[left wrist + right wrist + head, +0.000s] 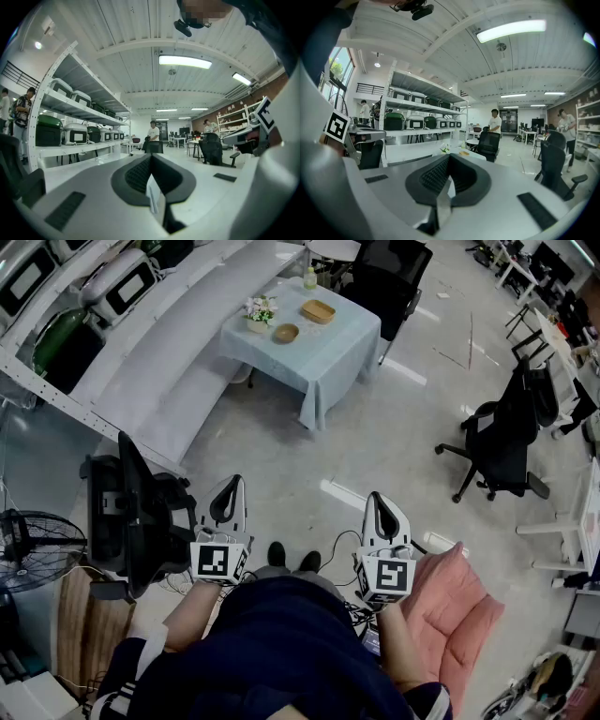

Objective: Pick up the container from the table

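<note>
The task is at its approach step. The person stands well apart from the small desk draped in pale blue cloth. The likely target, a shallow rectangular wooden container, sits near the desk's far edge. A round wooden bowl lies nearer the front, and a small pot of flowers stands by the left edge. The left tongs and right tongs are both pressed together, pinching nothing. Next, the person probably needs to walk up to the desk, spread 1 pair of tongs and line it up with the container's rim.
</note>
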A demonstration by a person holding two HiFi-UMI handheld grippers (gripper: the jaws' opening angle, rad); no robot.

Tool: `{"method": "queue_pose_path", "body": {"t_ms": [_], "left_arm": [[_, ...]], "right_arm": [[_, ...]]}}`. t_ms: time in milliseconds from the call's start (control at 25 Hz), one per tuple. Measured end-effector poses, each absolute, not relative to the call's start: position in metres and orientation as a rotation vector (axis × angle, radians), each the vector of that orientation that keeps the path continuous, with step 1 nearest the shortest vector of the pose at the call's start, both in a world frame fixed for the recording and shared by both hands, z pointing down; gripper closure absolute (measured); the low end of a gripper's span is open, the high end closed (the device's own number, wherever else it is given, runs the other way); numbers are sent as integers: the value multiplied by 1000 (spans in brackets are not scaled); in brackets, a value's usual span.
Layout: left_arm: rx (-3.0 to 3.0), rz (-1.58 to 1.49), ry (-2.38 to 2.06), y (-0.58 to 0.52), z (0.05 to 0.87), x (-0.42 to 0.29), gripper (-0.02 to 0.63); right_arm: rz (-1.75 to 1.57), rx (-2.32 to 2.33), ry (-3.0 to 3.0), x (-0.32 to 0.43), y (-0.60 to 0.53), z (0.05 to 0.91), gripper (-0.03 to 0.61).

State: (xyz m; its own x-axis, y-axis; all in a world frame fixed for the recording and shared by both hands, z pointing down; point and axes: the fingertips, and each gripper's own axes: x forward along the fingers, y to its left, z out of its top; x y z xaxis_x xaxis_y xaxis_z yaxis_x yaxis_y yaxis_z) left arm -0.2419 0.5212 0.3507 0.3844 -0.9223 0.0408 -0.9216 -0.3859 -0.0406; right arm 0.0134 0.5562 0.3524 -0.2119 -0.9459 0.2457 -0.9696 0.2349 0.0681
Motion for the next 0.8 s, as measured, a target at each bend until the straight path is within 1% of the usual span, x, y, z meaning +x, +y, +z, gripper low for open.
{"method": "queue_pose_path", "body": {"t_ms": [800], "left_arm": [[-2609,-107,1709,520,352,-236,609]], "right_arm": [[127,1801,-2282,16,558,354,578]]}}
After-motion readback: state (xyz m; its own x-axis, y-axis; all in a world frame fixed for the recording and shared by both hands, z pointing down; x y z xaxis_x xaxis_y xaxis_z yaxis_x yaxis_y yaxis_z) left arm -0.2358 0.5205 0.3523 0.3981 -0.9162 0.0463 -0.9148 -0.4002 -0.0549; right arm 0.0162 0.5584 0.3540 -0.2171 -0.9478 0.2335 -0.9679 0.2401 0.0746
